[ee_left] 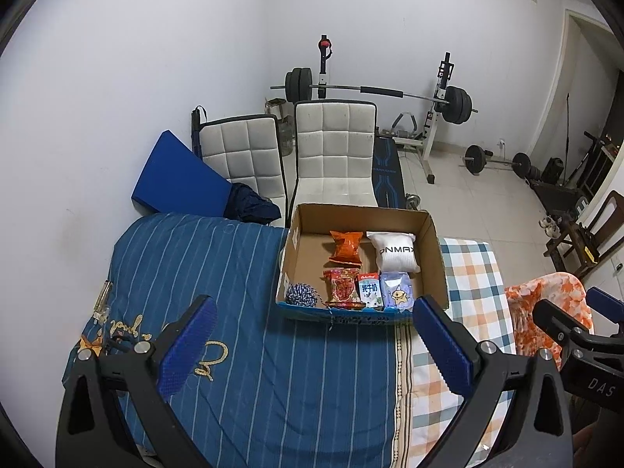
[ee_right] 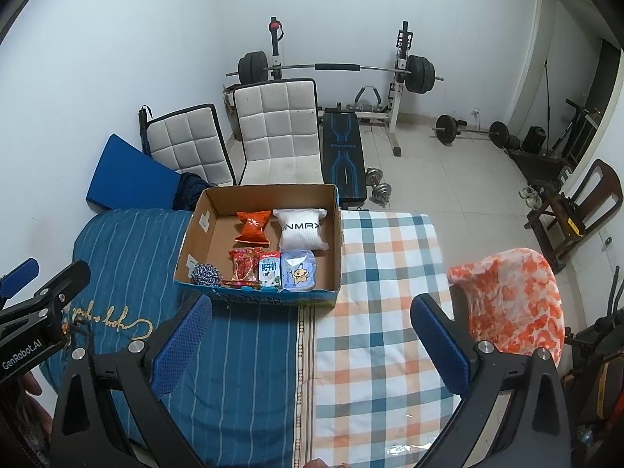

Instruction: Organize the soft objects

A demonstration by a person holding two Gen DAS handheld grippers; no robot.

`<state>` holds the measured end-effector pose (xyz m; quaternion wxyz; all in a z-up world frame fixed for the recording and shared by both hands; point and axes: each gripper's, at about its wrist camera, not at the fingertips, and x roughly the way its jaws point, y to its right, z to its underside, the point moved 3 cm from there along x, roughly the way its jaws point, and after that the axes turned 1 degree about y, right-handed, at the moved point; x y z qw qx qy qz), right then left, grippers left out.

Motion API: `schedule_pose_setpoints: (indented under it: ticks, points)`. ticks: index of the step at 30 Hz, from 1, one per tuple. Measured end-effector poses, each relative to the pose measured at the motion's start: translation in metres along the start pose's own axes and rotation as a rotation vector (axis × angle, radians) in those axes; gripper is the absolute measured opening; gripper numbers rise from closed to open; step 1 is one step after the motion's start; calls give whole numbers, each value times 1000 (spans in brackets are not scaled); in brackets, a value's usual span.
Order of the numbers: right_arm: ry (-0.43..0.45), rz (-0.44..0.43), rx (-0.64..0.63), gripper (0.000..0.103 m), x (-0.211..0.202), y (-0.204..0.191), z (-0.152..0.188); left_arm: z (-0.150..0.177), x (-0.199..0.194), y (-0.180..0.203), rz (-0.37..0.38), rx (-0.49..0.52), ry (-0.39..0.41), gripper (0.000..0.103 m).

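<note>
Both claws [ee_left: 314,345] short of box [ee_left: 436,257]

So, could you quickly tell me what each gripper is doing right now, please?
Left gripper: open, holding nothing, above the bed.
Right gripper: open, holding nothing.

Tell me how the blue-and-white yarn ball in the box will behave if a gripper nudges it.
The yarn ball is round, so it will probably roll along the cardboard box floor. A loose strand trails over the front wall, so it may unwind or snag. It looks soft and light, likely squashing under a pinch.
</note>
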<state>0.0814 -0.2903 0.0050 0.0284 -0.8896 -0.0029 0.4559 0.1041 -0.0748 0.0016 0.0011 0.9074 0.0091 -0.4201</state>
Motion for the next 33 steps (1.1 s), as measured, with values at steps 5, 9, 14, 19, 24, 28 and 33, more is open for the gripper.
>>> schedule_pose_setpoints:
  ticks: [5, 9, 14, 19, 24, 28, 33]
  points:
    - [-5, -2, 4, 103, 7, 1, 1, -4, 9, -2, 1, 0, -13, 103]
    - [-12, -1, 0, 103, 18, -1, -6, -6, 14, -2, 0, 2, -17, 103]
    - [-17, -1, -5, 103, 25, -3, -10, -11, 24, -3, 4, 1, -23, 103]
    - [-18, 3, -9, 103, 29, -4, -14, -14, 28, -6, 6, -4, -22, 103]
    - [-22, 1, -9, 103, 30, -6, -15, -16, 30, -7, 4, -5, -21, 103]
    - [-26, -2, -11, 103, 33, -7, -16, -15, 30, -10, 2, -7, -18, 103]
    - [-24, 0, -13, 103, 32, -8, -17, -14, 29, -12, 1, -7, -13, 103]
